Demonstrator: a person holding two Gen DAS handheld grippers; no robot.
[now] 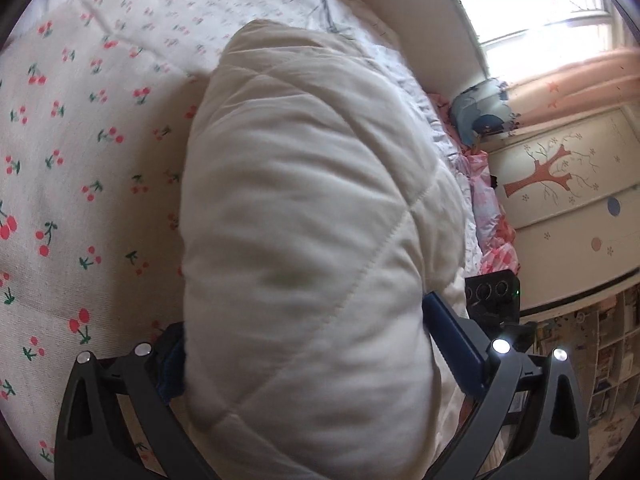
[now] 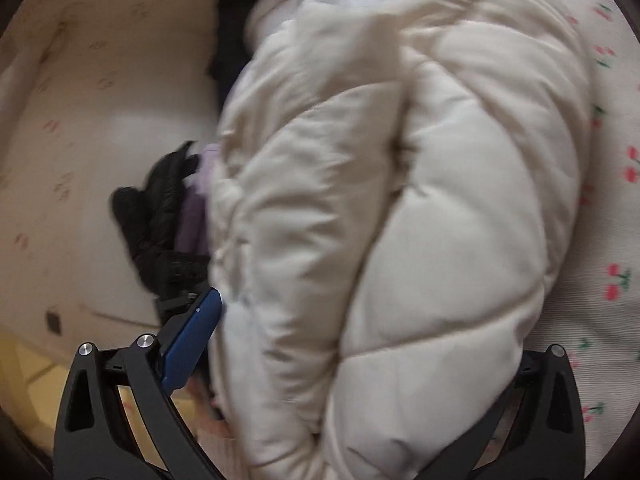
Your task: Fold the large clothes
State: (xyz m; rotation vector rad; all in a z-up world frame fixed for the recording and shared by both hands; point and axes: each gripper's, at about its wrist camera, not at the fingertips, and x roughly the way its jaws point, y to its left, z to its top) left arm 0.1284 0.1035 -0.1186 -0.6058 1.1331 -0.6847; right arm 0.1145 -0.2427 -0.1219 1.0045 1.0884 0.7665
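On the cherry-print sheet (image 1: 60,184), both the left gripper (image 1: 308,360) and right gripper (image 2: 360,360) clamped one cream quilted coat (image 1: 304,216); only the right view showed a black-gloved hand (image 2: 152,212).

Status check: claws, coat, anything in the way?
Both claws, left and right, clamped on cream quilted coat. Coat bunched over cherry-print sheet. Dark garment alongside.

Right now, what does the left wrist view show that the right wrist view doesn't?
Only the left wrist view shows the bright window, the orange curtain and the cupboard with a tree design. Only the right wrist view shows a black-gloved hand. Both show the cream quilted coat bulging between blue-padded fingers, over the cherry-print sheet.
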